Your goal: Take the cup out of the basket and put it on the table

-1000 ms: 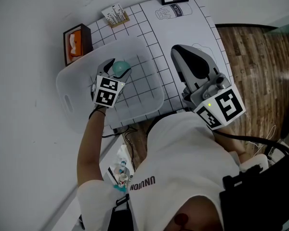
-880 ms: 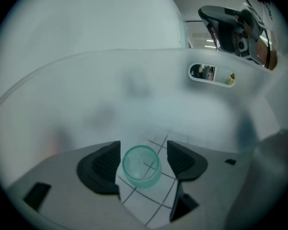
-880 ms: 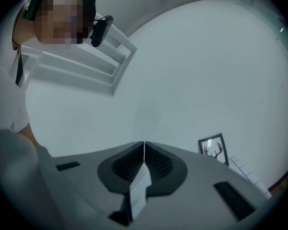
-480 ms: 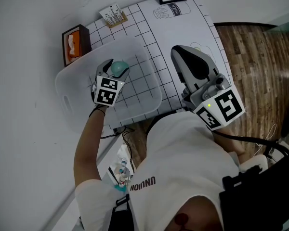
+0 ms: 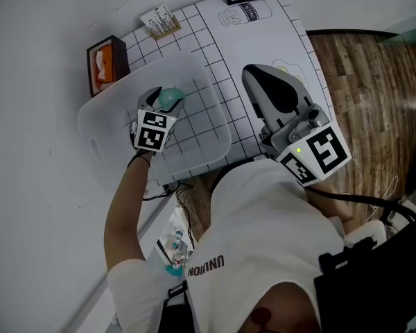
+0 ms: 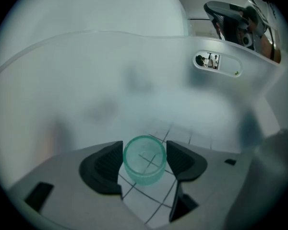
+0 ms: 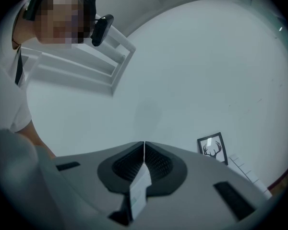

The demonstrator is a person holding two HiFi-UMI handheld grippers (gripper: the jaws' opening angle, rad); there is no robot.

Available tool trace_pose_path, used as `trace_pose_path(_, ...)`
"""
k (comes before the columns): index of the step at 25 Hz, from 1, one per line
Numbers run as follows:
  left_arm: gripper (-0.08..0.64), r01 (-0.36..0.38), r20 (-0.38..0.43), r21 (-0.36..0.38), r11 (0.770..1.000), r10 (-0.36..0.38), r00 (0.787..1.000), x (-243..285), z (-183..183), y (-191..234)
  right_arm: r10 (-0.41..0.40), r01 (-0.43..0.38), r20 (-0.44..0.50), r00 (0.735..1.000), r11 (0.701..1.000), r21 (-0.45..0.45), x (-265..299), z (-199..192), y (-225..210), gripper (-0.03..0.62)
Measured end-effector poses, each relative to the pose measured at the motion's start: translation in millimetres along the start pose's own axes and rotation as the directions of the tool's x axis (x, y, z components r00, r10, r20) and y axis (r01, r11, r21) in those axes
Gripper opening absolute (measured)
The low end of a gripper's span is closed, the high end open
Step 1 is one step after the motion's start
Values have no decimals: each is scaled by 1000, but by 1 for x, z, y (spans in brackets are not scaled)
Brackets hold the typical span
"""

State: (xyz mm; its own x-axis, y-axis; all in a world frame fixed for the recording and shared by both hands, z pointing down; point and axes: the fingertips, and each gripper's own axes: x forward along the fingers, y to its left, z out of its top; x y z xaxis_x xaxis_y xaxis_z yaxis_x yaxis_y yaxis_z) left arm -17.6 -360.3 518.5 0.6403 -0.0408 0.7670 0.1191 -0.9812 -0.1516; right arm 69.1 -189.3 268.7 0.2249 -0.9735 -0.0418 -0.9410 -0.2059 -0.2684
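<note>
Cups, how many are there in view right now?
1. The green cup is held between the jaws of the left claw, inside the clear basket on the table. The basket's cloudy walls could hide another, though none shows.

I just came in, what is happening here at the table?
A person works with two hand-held grippers. The left gripper reaches into the translucent basket, its jaws closed on the green cup, which is not yet out. The right gripper, jaws together and empty, hangs above the table.
</note>
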Motion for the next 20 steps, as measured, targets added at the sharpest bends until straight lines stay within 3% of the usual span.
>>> trace_pose_path(14, 288, -1, 2, -17, 1000, 1, 1000, -7, -1, 2, 9, -9, -7, 1000, 1000, 9, -1, 1, -4, 21)
trace_pose_path(20, 287, -7, -4, 25, 1000, 8, 1000, -13, 5, -1, 26, -26, -15, 1000, 1000, 12, -3, -1, -2, 21)
